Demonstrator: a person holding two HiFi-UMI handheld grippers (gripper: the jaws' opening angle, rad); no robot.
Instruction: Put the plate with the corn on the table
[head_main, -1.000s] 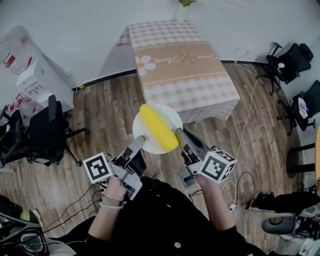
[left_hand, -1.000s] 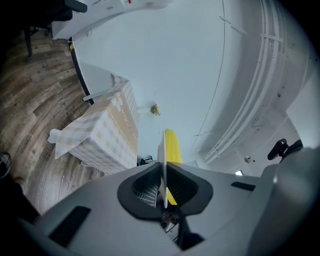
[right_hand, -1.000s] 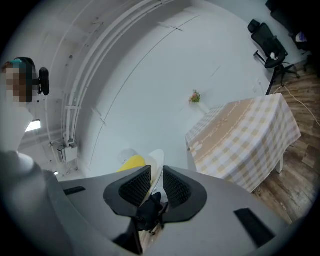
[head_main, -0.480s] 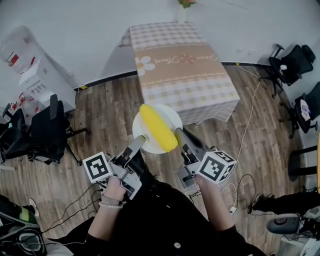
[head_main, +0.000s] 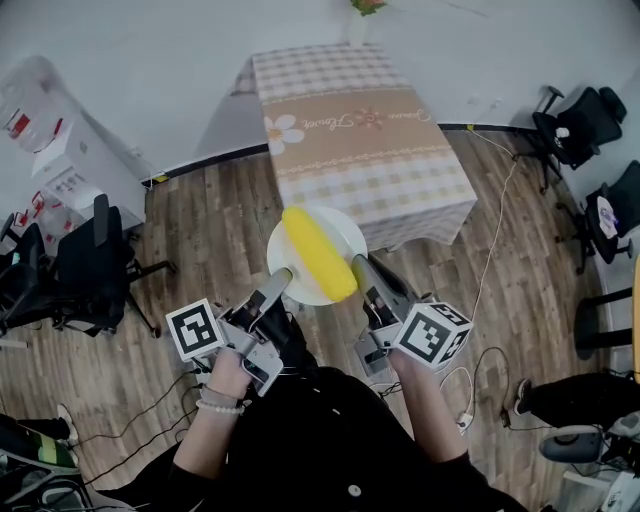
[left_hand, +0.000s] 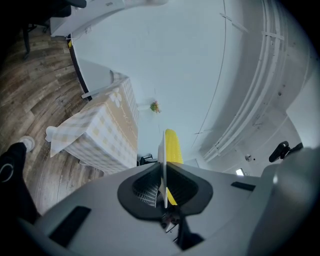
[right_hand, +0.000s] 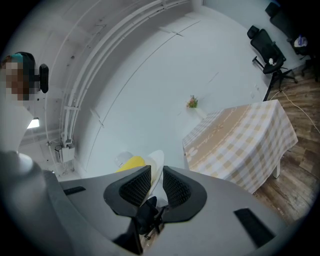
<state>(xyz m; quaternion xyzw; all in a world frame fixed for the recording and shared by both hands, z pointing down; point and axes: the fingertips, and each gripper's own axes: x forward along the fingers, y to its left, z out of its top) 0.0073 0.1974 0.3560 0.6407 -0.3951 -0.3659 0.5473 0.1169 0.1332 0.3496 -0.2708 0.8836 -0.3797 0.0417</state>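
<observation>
A white plate (head_main: 346, 233) carries a yellow corn cob (head_main: 318, 253) and hangs in the air over the wooden floor, just short of the checked-cloth table (head_main: 360, 140). My left gripper (head_main: 283, 277) is shut on the plate's near left rim. My right gripper (head_main: 360, 268) is shut on its near right rim. In the left gripper view the plate (left_hand: 163, 147) stands edge-on between the jaws, with the corn (left_hand: 173, 146) to its right and the table (left_hand: 107, 130) ahead. In the right gripper view the plate (right_hand: 157, 162) and corn (right_hand: 131, 163) sit between the pads, left of the table (right_hand: 240, 140).
Black office chairs stand at the left (head_main: 70, 270) and at the far right (head_main: 580, 125). A white cabinet (head_main: 75, 165) is against the wall at left. A cable (head_main: 492, 255) runs over the floor right of the table. A small flower vase (head_main: 365, 8) stands at the table's far end.
The plate, corn and both grippers keep the same pose. The view has shifted only slightly.
</observation>
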